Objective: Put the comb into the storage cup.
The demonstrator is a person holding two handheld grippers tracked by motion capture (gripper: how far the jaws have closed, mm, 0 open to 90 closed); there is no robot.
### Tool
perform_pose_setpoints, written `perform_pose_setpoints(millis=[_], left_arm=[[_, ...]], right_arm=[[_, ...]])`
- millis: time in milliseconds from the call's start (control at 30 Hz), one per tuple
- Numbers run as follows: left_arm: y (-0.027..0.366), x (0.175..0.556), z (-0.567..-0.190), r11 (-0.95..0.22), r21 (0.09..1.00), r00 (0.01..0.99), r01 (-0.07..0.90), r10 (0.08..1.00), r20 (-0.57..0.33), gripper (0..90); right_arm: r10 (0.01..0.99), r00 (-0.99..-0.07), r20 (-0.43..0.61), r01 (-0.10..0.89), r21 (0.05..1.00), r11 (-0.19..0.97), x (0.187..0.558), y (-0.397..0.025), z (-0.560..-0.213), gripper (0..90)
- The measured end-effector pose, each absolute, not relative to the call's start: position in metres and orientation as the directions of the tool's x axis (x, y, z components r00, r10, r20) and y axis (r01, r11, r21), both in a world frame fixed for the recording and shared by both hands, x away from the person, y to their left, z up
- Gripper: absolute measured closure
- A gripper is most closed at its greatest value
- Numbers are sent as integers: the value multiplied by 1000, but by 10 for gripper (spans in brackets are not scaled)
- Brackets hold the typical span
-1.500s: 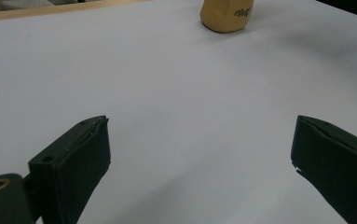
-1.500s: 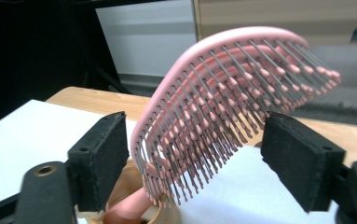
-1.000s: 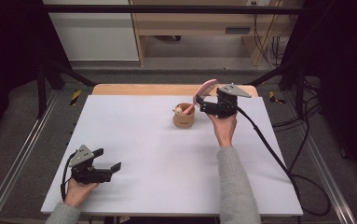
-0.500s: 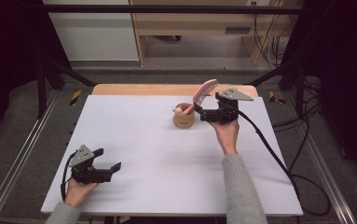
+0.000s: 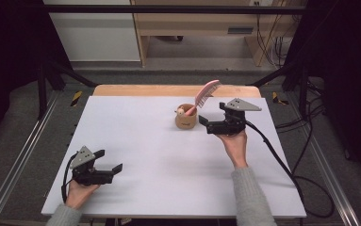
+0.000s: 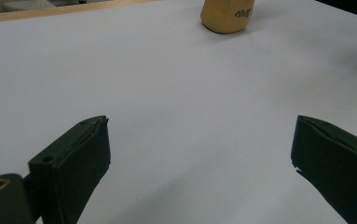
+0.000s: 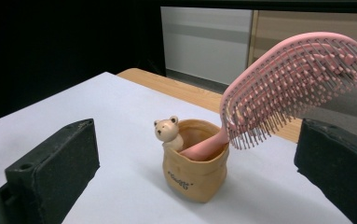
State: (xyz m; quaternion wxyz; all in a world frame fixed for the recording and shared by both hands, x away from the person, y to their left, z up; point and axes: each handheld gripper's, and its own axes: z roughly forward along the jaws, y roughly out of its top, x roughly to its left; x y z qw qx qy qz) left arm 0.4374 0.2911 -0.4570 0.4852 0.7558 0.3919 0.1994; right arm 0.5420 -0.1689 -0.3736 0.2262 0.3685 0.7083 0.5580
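The pink brush (image 5: 205,95) stands handle-down in the tan cup (image 5: 186,121) on the table (image 5: 168,160), leaning right. Right claw (image 5: 205,124) sits just beside the cup, jaws wide, empty. Left claw (image 5: 108,161) rests well apart, wide open, empty

A pink hairbrush (image 7: 291,79) stands handle-down in a small tan holder (image 7: 194,168) with a little bear figure (image 7: 168,130) on its rim, bristled head leaning out over the edge, toward the table's far side.

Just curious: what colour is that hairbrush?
Pink hairbrush, clearest in the right gripper view.
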Motion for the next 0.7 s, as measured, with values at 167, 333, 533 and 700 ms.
perform_pose_setpoints(millis=[167, 333, 533, 700], left_arm=[[291, 437, -457, -223, 890, 614, 398, 785, -79, 45], [291, 437, -457, -226, 889, 616, 399, 784, -77, 45], [290, 437, -457, -229, 888, 618, 398, 782, -75, 45], [290, 438, -458, -231, 887, 618, 399, 782, -74, 45]], right_arm=[[764, -638, 96, 269, 958, 104, 533, -174, -375, 3], [748, -656, 101, 266, 958, 104, 522, -180, -380, 3], [724, -682, 107, 275, 954, 119, 508, -187, -391, 3], [706, -700, 110, 279, 952, 129, 500, -189, -400, 3]])
